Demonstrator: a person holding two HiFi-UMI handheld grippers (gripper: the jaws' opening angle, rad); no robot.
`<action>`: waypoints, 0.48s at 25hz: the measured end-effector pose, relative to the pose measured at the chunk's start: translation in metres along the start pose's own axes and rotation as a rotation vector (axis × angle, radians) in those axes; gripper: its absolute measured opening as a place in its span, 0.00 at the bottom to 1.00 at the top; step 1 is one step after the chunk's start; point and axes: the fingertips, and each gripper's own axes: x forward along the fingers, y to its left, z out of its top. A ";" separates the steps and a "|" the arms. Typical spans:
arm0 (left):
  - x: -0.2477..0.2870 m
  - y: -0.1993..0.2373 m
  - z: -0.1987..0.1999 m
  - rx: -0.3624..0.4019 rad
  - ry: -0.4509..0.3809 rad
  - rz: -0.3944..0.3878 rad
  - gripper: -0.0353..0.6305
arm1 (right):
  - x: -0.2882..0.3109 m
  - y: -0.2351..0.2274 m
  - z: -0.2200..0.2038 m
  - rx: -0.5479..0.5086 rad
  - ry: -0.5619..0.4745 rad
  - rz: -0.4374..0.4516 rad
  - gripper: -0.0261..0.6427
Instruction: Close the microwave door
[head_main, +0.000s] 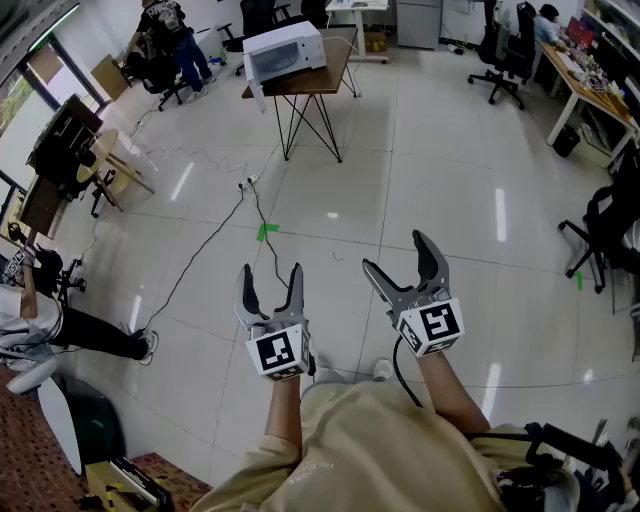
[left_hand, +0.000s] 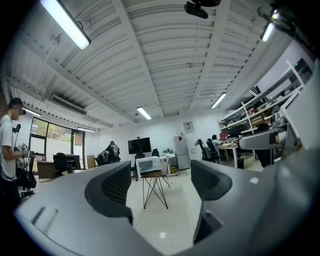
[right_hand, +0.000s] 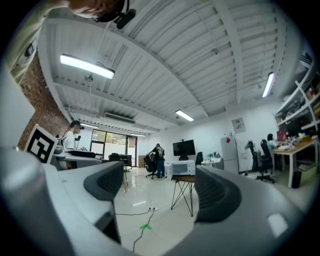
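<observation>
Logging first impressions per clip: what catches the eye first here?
Two open, empty grippers dominate the head view's bottom: left gripper and right gripper. Far ahead, at the top, a white microwave sits on a small table, its door swung open. A black cable trails across the floor between.

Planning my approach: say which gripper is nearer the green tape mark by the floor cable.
Left. The left gripper is held straight behind the green tape mark; the right gripper is off to its right.
</observation>
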 end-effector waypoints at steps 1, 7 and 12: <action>0.006 -0.010 -0.002 -0.001 -0.001 -0.011 0.62 | 0.000 -0.009 -0.004 0.014 0.008 0.004 0.69; 0.029 -0.022 -0.023 0.004 0.042 -0.022 0.62 | 0.012 -0.022 -0.007 -0.002 -0.017 0.041 0.69; 0.057 0.003 -0.035 -0.008 0.027 -0.050 0.59 | 0.052 -0.009 -0.011 -0.047 -0.020 0.051 0.69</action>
